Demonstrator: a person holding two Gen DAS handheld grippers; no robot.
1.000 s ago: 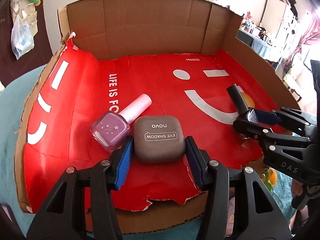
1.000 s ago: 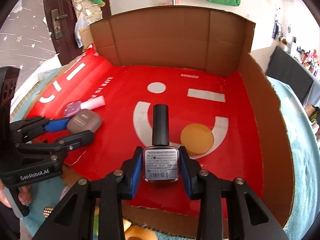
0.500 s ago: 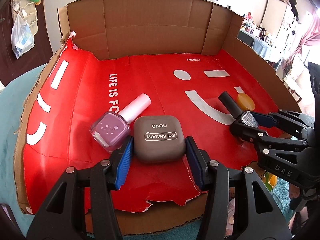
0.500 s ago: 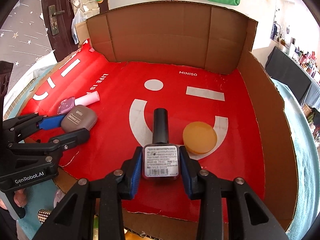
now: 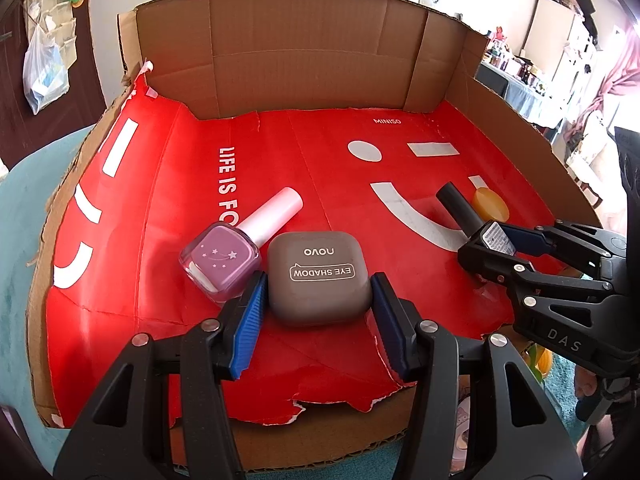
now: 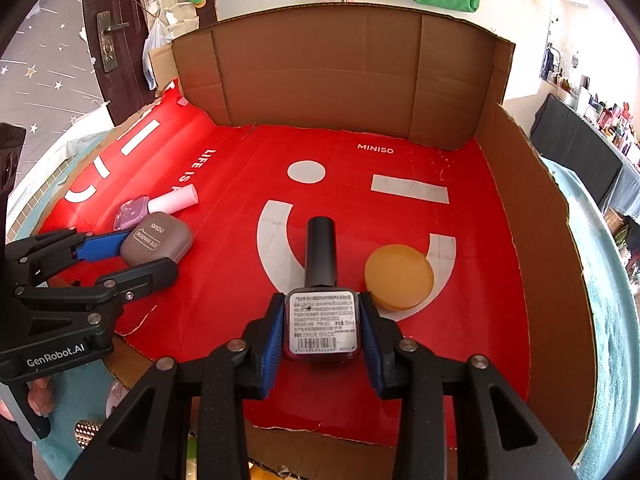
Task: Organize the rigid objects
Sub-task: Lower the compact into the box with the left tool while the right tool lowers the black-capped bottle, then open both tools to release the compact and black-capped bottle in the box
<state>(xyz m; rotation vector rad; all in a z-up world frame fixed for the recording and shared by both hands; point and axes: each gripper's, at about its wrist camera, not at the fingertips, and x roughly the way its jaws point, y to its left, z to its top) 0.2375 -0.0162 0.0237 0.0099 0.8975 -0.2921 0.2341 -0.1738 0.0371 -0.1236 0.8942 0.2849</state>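
1. The left gripper [image 5: 318,300] points steeply down into the cardboard box [image 5: 312,60], its blue pads clamped on the sides of the grey eye shadow case [image 5: 318,276], which lies on the red liner [image 5: 180,184].
2. A purple nail polish bottle [image 5: 224,260] lies on its side, touching the case's left edge.
3. The right gripper [image 6: 320,336], angled down likewise, grips a dark nail polish bottle [image 6: 322,320], cap pointing away.
4. An orange round disc [image 6: 398,276] lies just right of it.
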